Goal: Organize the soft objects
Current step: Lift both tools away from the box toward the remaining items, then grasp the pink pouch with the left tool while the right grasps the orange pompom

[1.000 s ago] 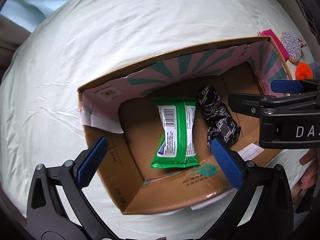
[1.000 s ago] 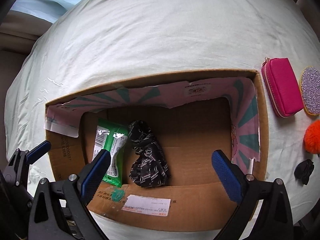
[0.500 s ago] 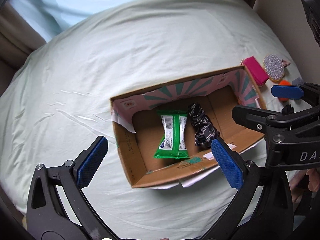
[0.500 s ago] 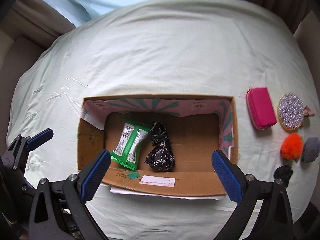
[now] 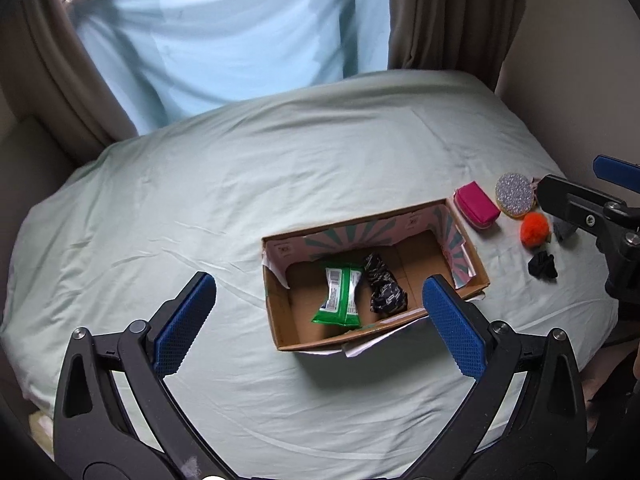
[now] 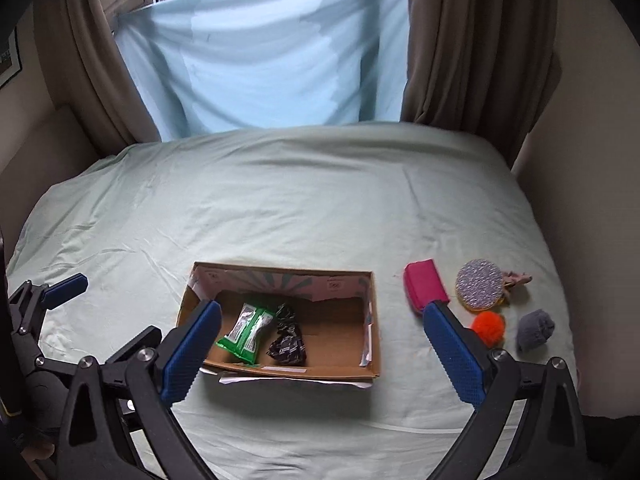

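Note:
An open cardboard box (image 5: pixel 280 320) (image 6: pixel 320 372) lies on the bed. In it are a green wipes pack (image 5: pixel 339 296) (image 6: pixel 248 330) and a black patterned cloth (image 5: pixel 384 290) (image 6: pixel 287 342). To its right lie a pink pouch (image 5: pixel 476 205) (image 6: pixel 424 286), a glittery round pad (image 5: pixel 515 194) (image 6: pixel 480 285), an orange pom-pom (image 5: pixel 534 229) (image 6: pixel 488 326), a grey sock (image 6: pixel 535 330) and a black scrunchie (image 5: pixel 542 265). My left gripper (image 5: pixel 320 316) is open and empty, above and in front of the box. My right gripper (image 6: pixel 320 344) is open and empty too.
The pale green sheet (image 5: pixel 240 184) covers the whole bed. A blue cloth (image 6: pixel 260 52) and brown curtains (image 6: pixel 472 48) hang behind it. A wall (image 6: pixel 592 160) runs along the bed's right side.
Both grippers have pulled up and back from the box, so the whole bed and window show now. Both stay open and empty.

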`<move>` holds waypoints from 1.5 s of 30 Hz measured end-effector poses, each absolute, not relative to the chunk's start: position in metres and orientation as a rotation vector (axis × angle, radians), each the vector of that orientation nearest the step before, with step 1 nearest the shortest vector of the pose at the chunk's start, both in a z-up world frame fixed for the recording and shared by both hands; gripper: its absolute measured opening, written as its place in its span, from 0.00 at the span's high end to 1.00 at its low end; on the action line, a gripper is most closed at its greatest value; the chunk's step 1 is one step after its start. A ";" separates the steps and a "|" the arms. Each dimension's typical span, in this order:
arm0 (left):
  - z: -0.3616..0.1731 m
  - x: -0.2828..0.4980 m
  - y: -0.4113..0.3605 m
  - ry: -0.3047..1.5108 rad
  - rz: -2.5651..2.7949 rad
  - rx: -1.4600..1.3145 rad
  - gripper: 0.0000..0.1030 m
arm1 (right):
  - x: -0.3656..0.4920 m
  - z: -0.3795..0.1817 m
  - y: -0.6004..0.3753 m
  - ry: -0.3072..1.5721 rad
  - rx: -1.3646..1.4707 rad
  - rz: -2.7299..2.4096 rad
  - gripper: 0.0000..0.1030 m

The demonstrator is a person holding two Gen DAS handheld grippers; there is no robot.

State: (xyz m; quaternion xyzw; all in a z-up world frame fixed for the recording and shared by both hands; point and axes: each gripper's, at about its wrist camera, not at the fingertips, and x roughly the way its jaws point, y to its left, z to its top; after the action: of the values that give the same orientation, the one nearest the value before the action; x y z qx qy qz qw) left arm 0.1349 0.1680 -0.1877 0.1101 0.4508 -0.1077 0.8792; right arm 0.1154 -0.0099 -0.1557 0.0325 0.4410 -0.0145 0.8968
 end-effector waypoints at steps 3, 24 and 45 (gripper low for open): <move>-0.171 0.122 0.165 0.913 -0.230 0.206 0.00 | 0.095 -0.135 -0.021 0.851 0.084 -0.053 0.02; -0.122 0.101 0.036 0.824 -0.186 0.088 0.00 | 0.036 -0.113 -0.175 0.738 0.102 -0.125 0.02; -0.269 0.202 -0.153 0.988 -0.140 0.035 0.00 | 0.103 -0.275 -0.300 0.868 0.059 0.004 0.02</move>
State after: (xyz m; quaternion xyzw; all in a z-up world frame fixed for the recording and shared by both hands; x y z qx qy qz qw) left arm 0.2020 -0.1531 -0.2687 0.0167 0.4736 -0.0670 0.8780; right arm 0.1028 -0.2996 -0.2747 0.0286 0.4206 0.0019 0.9068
